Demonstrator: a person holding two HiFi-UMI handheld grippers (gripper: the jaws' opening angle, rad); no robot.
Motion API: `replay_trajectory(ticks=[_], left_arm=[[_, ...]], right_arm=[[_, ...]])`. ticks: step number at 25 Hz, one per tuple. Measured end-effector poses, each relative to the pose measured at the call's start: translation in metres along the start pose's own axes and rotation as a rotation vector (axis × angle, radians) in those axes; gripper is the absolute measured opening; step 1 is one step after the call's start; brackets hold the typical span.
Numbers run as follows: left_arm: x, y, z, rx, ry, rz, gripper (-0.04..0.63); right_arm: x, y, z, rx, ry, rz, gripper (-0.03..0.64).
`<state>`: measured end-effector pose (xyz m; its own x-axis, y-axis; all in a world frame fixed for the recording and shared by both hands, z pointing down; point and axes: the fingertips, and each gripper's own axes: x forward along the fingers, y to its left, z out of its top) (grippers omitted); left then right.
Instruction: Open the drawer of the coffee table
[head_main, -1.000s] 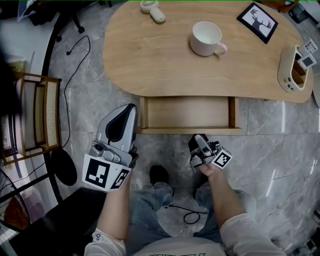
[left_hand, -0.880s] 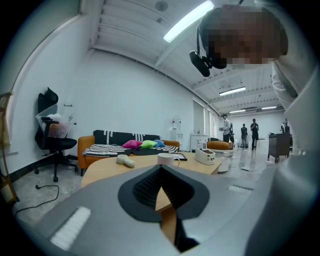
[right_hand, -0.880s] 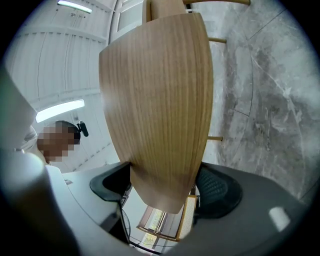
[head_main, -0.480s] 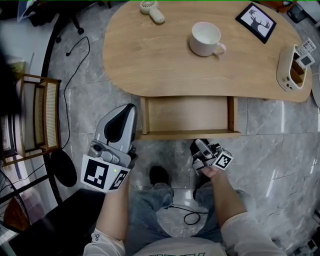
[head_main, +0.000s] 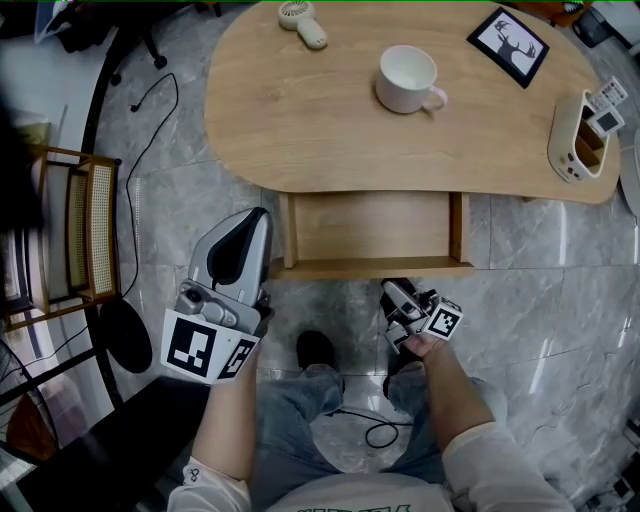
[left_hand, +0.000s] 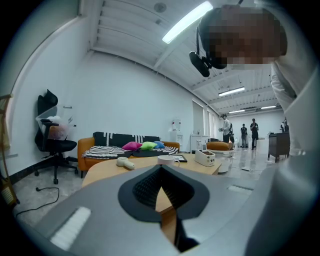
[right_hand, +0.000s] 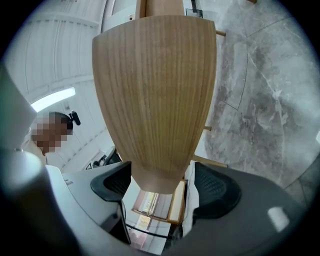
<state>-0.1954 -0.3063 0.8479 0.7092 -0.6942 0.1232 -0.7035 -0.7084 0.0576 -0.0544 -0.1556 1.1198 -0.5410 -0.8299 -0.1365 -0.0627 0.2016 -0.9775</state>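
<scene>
One drawer (head_main: 375, 225) hangs under the near edge of the oval wooden table (head_main: 300, 120), pulled out toward the person. It is a shallow tray of the same pale wood, with darker side walls and a plain front board, and its bare bottom shows from wall to wall.

Only the head view gives this layout. The right claw (head_main: 392, 288) sits just in front of the drawer's front board, a little right of its middle, and the left claw (head_main: 262, 215) is held low by the drawer's left corner, apart from it.

The right gripper view looks up from below. The drawer's wood grain (right_hand: 155, 90) fills the upper frame and narrows down into the gap of the right claw (right_hand: 165, 187), whose jaws stand apart. The right pad is clear of the wood; whether the left pad touches it I cannot tell.

The left gripper view looks level across the tabletop to an orange sofa (left_hand: 107, 150) and an office chair (left_hand: 52, 135). The left claw (left_hand: 160, 167) has its tips together with nothing between them.

A white mug (head_main: 405, 78) shows a plain white inside. At the table's right end, a white holder (head_main: 575, 135) has small devices standing in it.
</scene>
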Motion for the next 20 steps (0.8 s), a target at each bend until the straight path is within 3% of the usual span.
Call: replay_trajectory(ticks=[4, 7, 10, 13, 17, 20], left_arm=[[-0.004, -0.002, 0.015, -0.012, 0.016, 0.006, 0.0], [-0.011, -0.006, 0.039, -0.029, 0.041, 0.014, 0.0], [-0.006, -0.01, 0.079, -0.039, 0.017, 0.011, -0.001], [-0.001, -0.015, 0.132, -0.036, -0.017, -0.005, 0.0], [-0.01, -0.018, 0.22, -0.032, -0.04, -0.003, 0.0], [-0.022, -0.016, 0.302, -0.035, -0.065, 0.018, 0.0]], right_arm=[[-0.032, 0.006, -0.04, -0.028, 0.259, -0.097, 0.39], [-0.06, 0.051, -0.055, -0.082, 0.431, -0.116, 0.39], [-0.059, 0.121, -0.017, -0.289, 0.534, -0.086, 0.391], [-0.026, 0.216, 0.053, -0.556, 0.497, -0.054, 0.393], [0.031, 0.375, 0.141, -0.885, 0.357, -0.031, 0.393], [0.058, 0.498, 0.194, -1.093, 0.252, -0.062, 0.393]])
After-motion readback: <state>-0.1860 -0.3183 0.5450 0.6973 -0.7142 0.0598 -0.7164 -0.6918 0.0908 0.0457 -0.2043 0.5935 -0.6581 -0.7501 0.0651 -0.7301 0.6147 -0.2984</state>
